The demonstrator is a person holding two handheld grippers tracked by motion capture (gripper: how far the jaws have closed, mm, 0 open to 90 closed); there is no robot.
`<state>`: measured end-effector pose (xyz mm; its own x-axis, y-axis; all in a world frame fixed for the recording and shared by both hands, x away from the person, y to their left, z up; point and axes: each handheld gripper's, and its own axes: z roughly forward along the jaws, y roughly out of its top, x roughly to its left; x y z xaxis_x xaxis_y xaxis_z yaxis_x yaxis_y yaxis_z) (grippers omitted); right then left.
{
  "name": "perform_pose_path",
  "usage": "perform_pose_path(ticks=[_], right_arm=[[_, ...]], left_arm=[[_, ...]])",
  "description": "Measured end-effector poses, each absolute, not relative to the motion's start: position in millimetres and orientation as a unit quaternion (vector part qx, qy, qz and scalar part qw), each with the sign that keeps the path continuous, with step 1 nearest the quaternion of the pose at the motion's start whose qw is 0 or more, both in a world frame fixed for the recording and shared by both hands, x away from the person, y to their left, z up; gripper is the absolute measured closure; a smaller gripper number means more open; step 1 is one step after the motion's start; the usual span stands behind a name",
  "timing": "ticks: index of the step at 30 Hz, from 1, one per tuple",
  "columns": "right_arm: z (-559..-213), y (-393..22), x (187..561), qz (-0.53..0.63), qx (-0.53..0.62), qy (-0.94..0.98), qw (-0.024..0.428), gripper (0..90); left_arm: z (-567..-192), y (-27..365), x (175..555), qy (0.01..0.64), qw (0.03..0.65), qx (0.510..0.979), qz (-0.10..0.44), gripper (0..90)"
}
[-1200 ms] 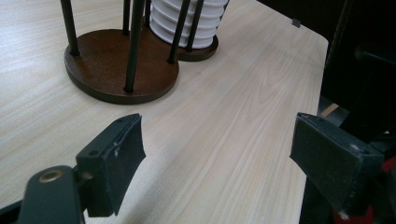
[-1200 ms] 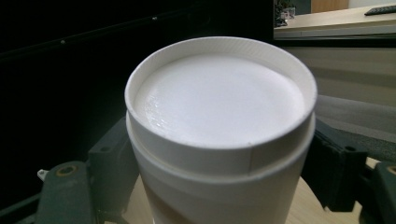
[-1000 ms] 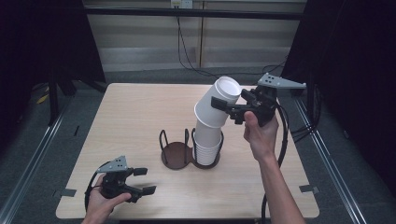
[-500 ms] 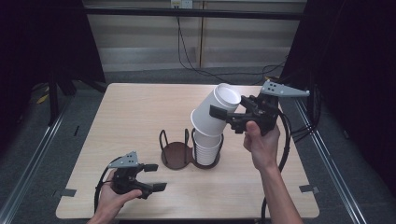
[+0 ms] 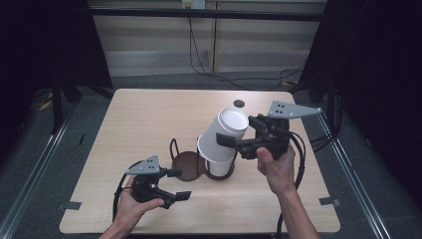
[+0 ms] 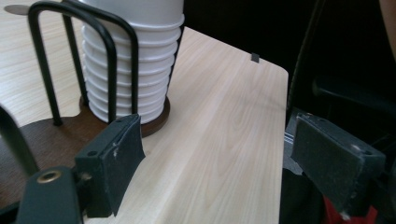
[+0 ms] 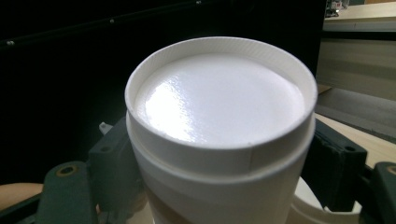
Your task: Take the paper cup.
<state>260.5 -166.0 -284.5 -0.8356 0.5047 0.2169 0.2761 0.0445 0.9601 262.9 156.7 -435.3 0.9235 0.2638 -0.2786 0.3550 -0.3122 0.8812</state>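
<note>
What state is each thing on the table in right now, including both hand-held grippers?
Right hand-held gripper: shut on the top cup, lifted.
Top cup: upside down, tilted, held above the stack.
Cup stack: upside down, seated in the holder.
Cup holder: upright; its left slot is empty.
Left hand-held gripper: open, holding nothing, beside the holder.

The table [image 5: 149,119] is showing pale, matt wood grain. The white cup [image 7: 219,135] is looking smooth and glossy on its upturned base, perhaps coated paper. The holder [image 6: 51,126] is showing black wire over a dark brown base. The gripper pads [image 6: 116,158] are looking matt and rubbery.
</note>
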Motion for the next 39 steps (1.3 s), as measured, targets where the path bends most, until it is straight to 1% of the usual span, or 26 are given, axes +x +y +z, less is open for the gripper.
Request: perform_pose_path(ticks=[4, 10, 19, 24, 27, 33, 36, 39], right_arm=[[-291.6, -164.8, 256.6, 0.632, 0.273, 0.72, 0.083, 22.6], [-311.7, -157.9, 249.4, 0.617, 0.269, 0.736, 0.071, 22.7], [-326.5, -157.9, 240.9, 0.602, 0.271, 0.749, 0.06, 22.8], [-337.5, -156.7, 240.9, 0.592, 0.274, 0.756, 0.049, 22.8], [-343.3, -157.0, 241.6, 0.587, 0.266, 0.763, 0.052, 22.8], [-358.6, -153.8, 243.7, 0.58, 0.274, 0.766, 0.035, 22.9], [-368.7, -150.6, 246.8, 0.579, 0.276, 0.766, 0.024, 22.9], [-376.8, -146.7, 248.5, 0.58, 0.274, 0.767, 0.021, 23.0]], left_arm=[[-434.5, 154.0, 263.0, 0.184, 0.552, 0.812, -0.044, 16.1], [-431.7, 148.1, 259.1, 0.169, 0.544, 0.821, -0.038, 17.0], [-421.5, 145.0, 255.2, 0.15, 0.563, 0.812, -0.03, 15.9], [-419.3, 142.8, 256.7, 0.143, 0.577, 0.804, -0.034, 15.8], [-418.8, 139.7, 255.9, 0.134, 0.577, 0.805, -0.037, 15.7], [-416.2, 135.6, 259.4, 0.135, 0.583, 0.8, -0.033, 15.7], [-418.2, 133.3, 260.2, 0.128, 0.574, 0.808, -0.027, 15.7], [-421.7, 130.4, 260.6, 0.134, 0.565, 0.813, -0.024, 15.8]])
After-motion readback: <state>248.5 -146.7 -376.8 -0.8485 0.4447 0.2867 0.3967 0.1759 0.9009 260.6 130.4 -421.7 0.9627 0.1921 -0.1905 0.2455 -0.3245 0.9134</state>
